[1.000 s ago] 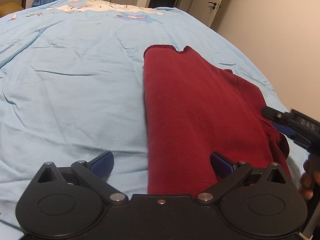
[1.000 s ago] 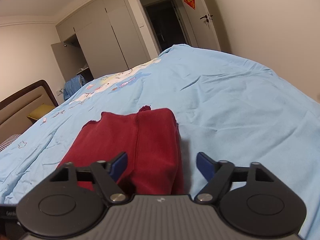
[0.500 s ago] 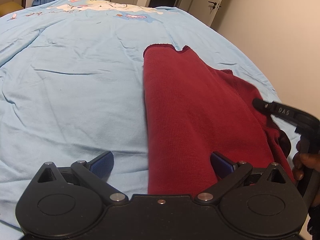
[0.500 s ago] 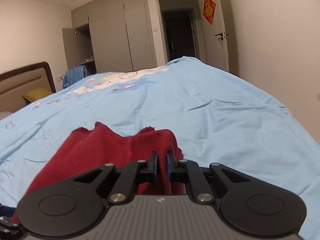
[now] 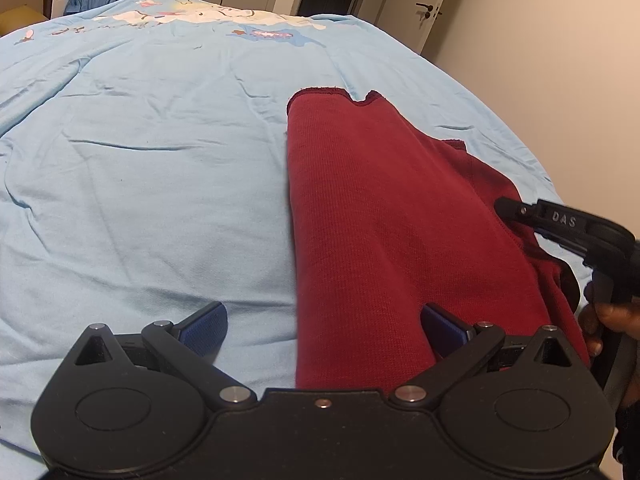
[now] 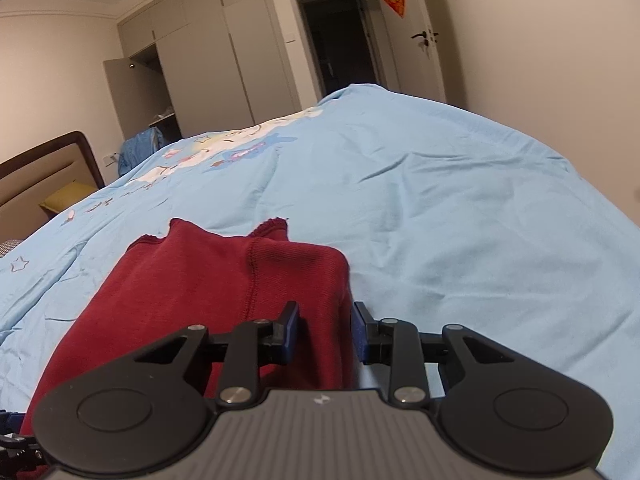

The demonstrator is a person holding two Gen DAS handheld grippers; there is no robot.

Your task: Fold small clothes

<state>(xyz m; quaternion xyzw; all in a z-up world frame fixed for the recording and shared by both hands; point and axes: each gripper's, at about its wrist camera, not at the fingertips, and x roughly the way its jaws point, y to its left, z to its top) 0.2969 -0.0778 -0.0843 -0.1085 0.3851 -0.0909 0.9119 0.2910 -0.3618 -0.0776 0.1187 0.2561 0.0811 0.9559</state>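
Observation:
A dark red knit garment (image 5: 380, 220) lies folded lengthwise on the light blue bed cover (image 5: 160, 180). My left gripper (image 5: 324, 328) hangs open and wide over its near end, the left pad above the cover and the right pad above the cloth. My right gripper (image 5: 516, 210) reaches in from the right onto the garment's right-hand fold. In the right wrist view the red garment (image 6: 200, 280) has its raised right edge between the pads of the right gripper (image 6: 325, 332). Those jaws are opening and stand a little apart around the cloth.
A person's hand (image 5: 600, 320) grips the right tool's handle at the bed's right edge. A beige wall (image 5: 560, 80) runs close along that side. A wardrobe (image 6: 192, 60), a dark doorway (image 6: 340, 48) and a headboard (image 6: 48, 168) lie beyond the bed (image 6: 440, 220).
The right gripper moved in over the garment's right edge, closed from wide open to nearly shut, then parted again with cloth between the pads. The left gripper stayed still.

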